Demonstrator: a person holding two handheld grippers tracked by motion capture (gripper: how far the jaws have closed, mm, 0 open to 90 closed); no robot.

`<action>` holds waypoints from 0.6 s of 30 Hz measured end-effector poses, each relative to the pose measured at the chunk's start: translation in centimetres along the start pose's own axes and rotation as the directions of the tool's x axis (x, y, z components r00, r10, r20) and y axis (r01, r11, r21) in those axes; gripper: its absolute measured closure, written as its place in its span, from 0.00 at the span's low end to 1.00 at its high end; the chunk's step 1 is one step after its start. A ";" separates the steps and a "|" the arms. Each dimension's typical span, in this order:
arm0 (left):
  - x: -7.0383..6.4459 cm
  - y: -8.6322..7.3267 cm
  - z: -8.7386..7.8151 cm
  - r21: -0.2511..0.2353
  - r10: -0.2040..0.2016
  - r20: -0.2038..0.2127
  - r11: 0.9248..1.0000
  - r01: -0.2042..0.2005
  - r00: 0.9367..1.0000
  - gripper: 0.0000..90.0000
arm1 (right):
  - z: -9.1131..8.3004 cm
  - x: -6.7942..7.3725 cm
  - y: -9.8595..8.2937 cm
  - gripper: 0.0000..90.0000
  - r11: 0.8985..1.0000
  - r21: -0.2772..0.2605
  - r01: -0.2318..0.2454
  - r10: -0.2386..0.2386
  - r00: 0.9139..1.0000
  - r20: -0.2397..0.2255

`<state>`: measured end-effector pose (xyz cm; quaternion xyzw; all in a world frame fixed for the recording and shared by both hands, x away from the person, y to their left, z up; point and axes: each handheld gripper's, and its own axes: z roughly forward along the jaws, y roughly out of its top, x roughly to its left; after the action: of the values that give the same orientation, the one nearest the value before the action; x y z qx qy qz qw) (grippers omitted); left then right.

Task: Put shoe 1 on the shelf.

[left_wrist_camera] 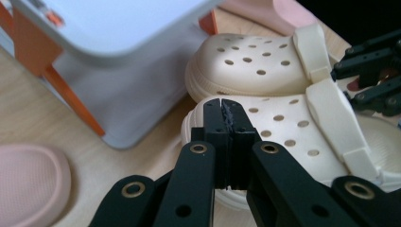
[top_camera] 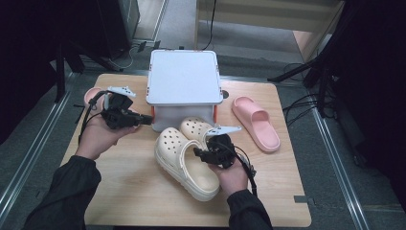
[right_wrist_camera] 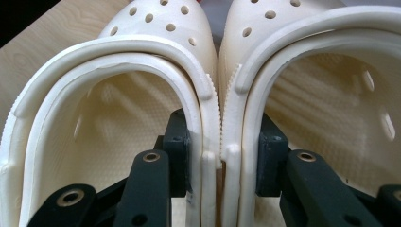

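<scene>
Two cream clogs lie side by side in the middle of the table, the near clog (top_camera: 184, 163) and the far clog (top_camera: 196, 127). My right gripper (top_camera: 198, 153) has one jaw inside each clog. In the right gripper view, my right gripper (right_wrist_camera: 221, 156) is shut on the touching side walls of the left clog (right_wrist_camera: 118, 109) and the right clog (right_wrist_camera: 321, 94). My left gripper (top_camera: 146, 120) hovers by the front left corner of the white box (top_camera: 184, 76). In its own view, my left gripper (left_wrist_camera: 222, 113) is shut on nothing and points at the clogs (left_wrist_camera: 283, 132).
The lidded white box with orange latches (left_wrist_camera: 118, 28) stands at the back middle of the wooden table (top_camera: 119, 191). One pink slide (top_camera: 256, 122) lies to the right of the box. Another pink slide (top_camera: 92, 95) lies at the left, partly behind my left hand.
</scene>
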<state>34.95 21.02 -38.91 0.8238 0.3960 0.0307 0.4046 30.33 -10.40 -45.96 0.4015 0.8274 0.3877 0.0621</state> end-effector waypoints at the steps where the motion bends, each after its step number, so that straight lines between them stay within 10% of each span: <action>1: 0.2 0.4 0.0 -0.003 -0.002 0.005 1.000 0.002 1.000 1.00 | 0.0 0.0 0.1 0.73 1.000 -0.003 0.001 -0.001 1.000 0.009; 18: 2.2 5.7 1.1 0.029 0.044 -0.091 0.999 -0.041 0.995 0.99 | 2.7 -2.6 3.6 0.73 0.999 -0.008 -0.033 0.033 0.998 0.049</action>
<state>40.44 19.82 -36.29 0.8351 0.3970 0.0716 0.3740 35.39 -9.26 -45.93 0.4244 0.8175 0.3817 0.0775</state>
